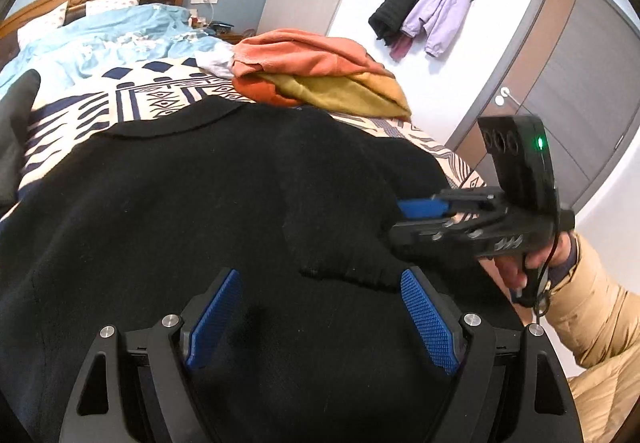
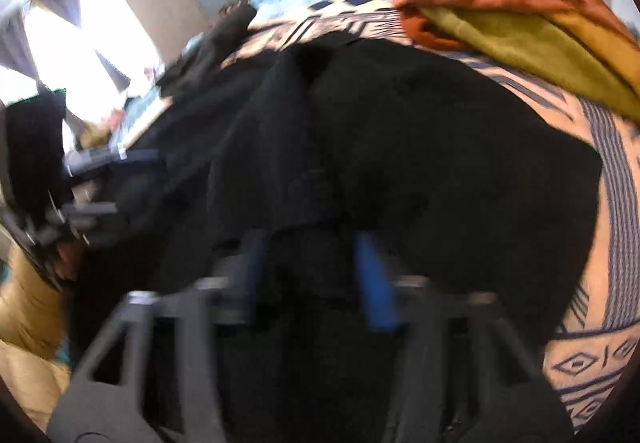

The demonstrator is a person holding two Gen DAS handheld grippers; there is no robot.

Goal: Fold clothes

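Observation:
A black knit garment (image 1: 192,195) lies spread on the patterned bed cover (image 1: 132,99); it also fills the blurred right wrist view (image 2: 400,147). My left gripper (image 1: 320,283) is open, its blue pads wide apart just above the garment's near part. My right gripper (image 2: 312,243) shows from the side in the left wrist view (image 1: 404,213) at the garment's right edge, its jaws close together with black cloth between the blue pads. The right wrist view is blurred.
A pile of orange and olive clothes (image 1: 320,71) lies further up the bed, also in the right wrist view (image 2: 520,15). A light blue quilt (image 1: 100,39) and pillows lie at the headboard. Coats (image 1: 432,7) hang on the wall by a door (image 1: 568,83).

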